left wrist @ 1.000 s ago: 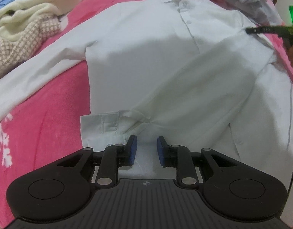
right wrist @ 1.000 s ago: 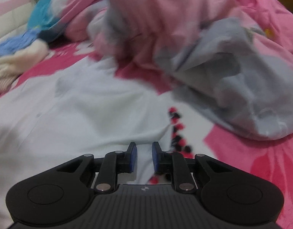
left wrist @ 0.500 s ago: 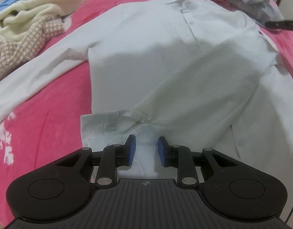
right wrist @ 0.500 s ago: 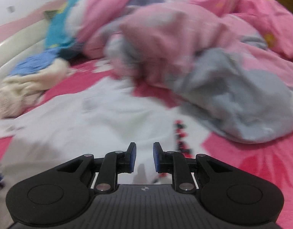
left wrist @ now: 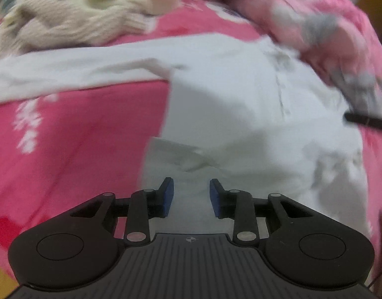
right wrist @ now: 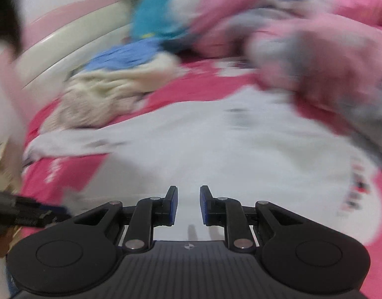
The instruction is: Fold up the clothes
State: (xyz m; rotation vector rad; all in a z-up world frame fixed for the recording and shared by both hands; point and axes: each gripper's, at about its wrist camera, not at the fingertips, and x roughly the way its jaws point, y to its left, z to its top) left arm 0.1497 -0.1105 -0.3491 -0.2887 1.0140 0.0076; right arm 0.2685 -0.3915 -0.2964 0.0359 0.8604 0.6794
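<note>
Lying flat on the pink floral bedspread [left wrist: 74, 134], the white button-up cotton shirt [left wrist: 240, 104] had one sleeve folded across (the other stretched out), while the left gripper [left wrist: 191, 196], jaws opening, and right gripper [right wrist: 188, 205], slightly parted, held nothing.

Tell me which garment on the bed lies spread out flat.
The white shirt: spread flat on the pink sheet. The cream sweater lies bunched in a heap.

Motion blur smears the white shirt [right wrist: 215, 149] and bedding [right wrist: 327, 57].
</note>
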